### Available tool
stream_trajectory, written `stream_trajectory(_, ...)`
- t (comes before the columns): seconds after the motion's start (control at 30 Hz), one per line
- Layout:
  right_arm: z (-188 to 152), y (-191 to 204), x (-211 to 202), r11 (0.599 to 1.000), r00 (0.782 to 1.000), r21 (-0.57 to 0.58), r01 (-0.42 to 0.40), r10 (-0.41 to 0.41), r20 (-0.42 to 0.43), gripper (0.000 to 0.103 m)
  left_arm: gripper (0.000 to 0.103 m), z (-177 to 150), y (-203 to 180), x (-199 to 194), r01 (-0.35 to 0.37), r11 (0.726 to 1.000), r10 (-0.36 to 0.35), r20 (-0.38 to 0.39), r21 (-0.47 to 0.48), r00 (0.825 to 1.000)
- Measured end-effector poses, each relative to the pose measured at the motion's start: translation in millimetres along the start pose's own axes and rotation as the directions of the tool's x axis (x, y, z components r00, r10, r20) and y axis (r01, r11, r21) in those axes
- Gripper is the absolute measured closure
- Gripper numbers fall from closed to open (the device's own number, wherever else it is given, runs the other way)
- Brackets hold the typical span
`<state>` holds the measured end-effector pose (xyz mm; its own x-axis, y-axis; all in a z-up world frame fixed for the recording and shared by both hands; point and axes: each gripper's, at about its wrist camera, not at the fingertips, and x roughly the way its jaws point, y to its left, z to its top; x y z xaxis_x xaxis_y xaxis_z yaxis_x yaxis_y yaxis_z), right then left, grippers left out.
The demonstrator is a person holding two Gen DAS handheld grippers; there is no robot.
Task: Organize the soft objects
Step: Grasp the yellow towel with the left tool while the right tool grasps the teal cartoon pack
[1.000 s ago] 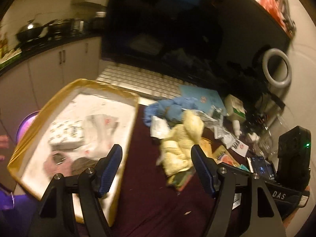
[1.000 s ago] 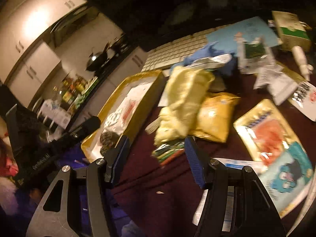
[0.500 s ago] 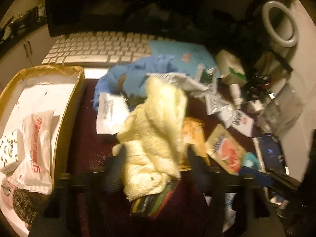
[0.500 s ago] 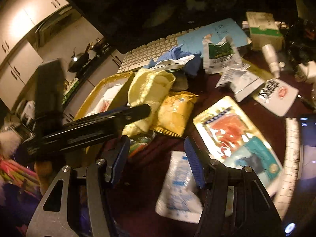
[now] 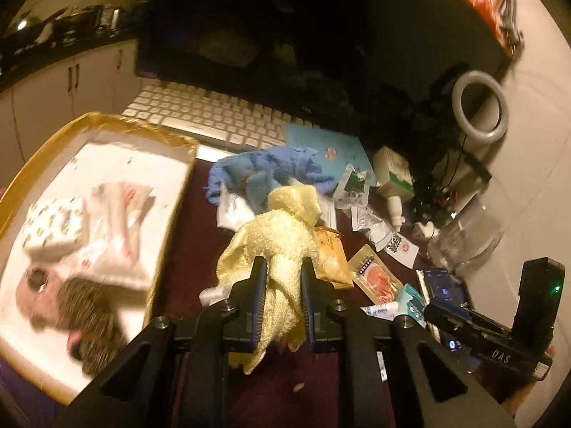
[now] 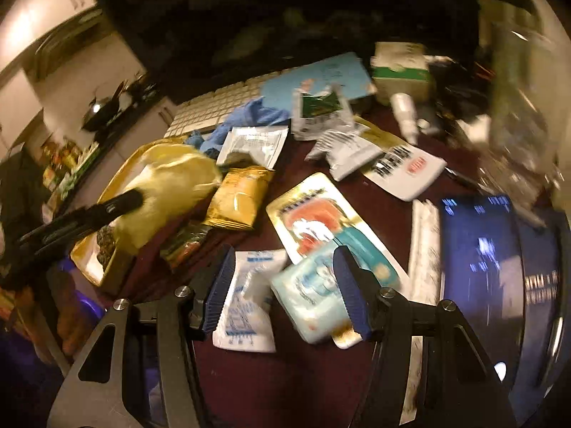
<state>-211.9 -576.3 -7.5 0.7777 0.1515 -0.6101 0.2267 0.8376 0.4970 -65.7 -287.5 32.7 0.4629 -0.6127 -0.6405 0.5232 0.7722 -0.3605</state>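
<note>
The left gripper (image 5: 282,285) is closing its jaws on a yellow towel (image 5: 282,235), and the blue pads already press the cloth from both sides. The bunched towel rises ahead of the fingers and hangs below them in a loose corner, over the dark red tabletop (image 5: 200,221). Just beyond it lies a blue cloth (image 5: 271,171), crumpled, touching the towel's far end. To the left stands a gold tray (image 5: 167,135) with a white liner, holding a printed tissue pack (image 5: 53,226), a white plastic bag (image 5: 114,235) and a brown furry thing (image 5: 85,314), blurred. Behind the cloths runs a white keyboard (image 5: 214,117) under a dark monitor (image 5: 321,35). To the right of the towel lie a yellow snack bag (image 5: 332,253) and a gold sachet (image 5: 374,278), then small torn packets.

The right gripper (image 6: 283,290) stands about half open and grips nothing. Between its fingers, on the tabletop, lie a white sachet (image 6: 246,306) and a pale blue tissue pack (image 6: 310,299); the pads do not press them. The pack overlaps the gold sachet's near end. Farther left in this view the towel shows as a yellow blur at the tip of the left gripper, over the near edge of the tray. A phone (image 6: 492,260) with a lit screen lies at right.
</note>
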Motion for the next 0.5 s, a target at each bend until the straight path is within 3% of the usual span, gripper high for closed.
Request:
stream_trajectory(0.1, -5, 1, -9, 0.997, 0.997, -0.007, 0.073, -0.073, -0.002, 0.045, 0.086, -8, 1, -1, -0.016, 1.0, 0.015, -0.018, -0.008, 1.0)
stream_trajectory(0.27, -10, -3, 21, 0.99, 0.985, 0.033, 0.134, -0.13, -0.109, 0.045, 0.086, -18, -4, 1, -0.005, 1.0, 0.005, -0.049, 0.009, 0.999)
stream_trajectory(0.5, 14, 5, 42, 0.989, 0.987, 0.042, 0.143, -0.139, -0.082, 0.045, 0.085, -33, -14, 6, -0.008, 0.998, 0.013, -0.087, 0.059, 0.996)
